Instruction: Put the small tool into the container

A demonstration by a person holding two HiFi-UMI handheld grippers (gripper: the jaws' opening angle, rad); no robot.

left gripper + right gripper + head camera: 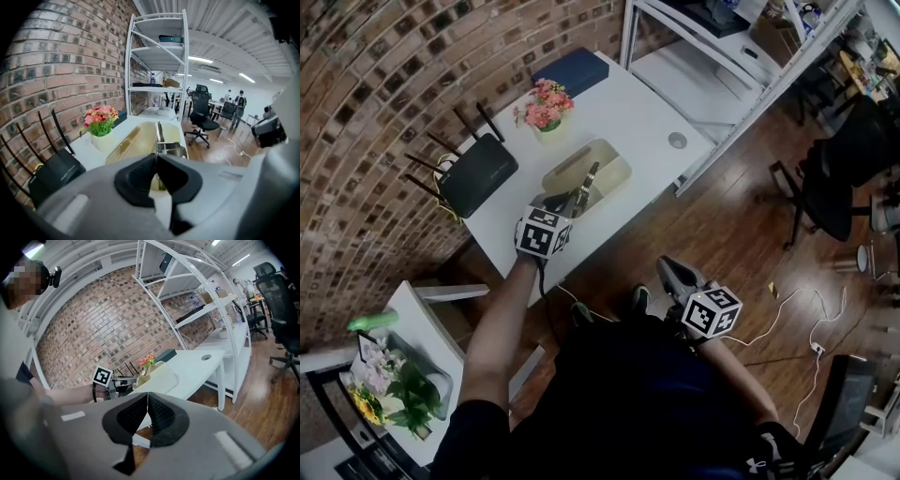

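The slim dark-and-metal small tool (159, 133) is hard to identify. Its near end is buried between the jaws of the left gripper (156, 159), which are closed on it, and only a thin bar and a blocky metal part show beyond them. In the head view the tool's far end (588, 180) sticks out over the open top of the shallow, pale yellowish plastic container (623, 167). No view settles whether the tip touches the container's floor. The left gripper (574, 201) and its marker cube cover the container's near end.

The container lies on the white table (628, 112), right of the black router with upright antennas (478, 173) and just near of the white pot of pink flowers (544, 105). Faint pale print on the router is too small to read. The only other markings are the black-and-white square patterns on the gripper cubes, which carry no letters.

The right gripper (147, 397) has its ribbed black jaws pressed together with nothing between them. It is held off the table's near edge, over the wooden floor and close to the person's body (668, 266). The lower part of its view is blocked by its own grey housing.
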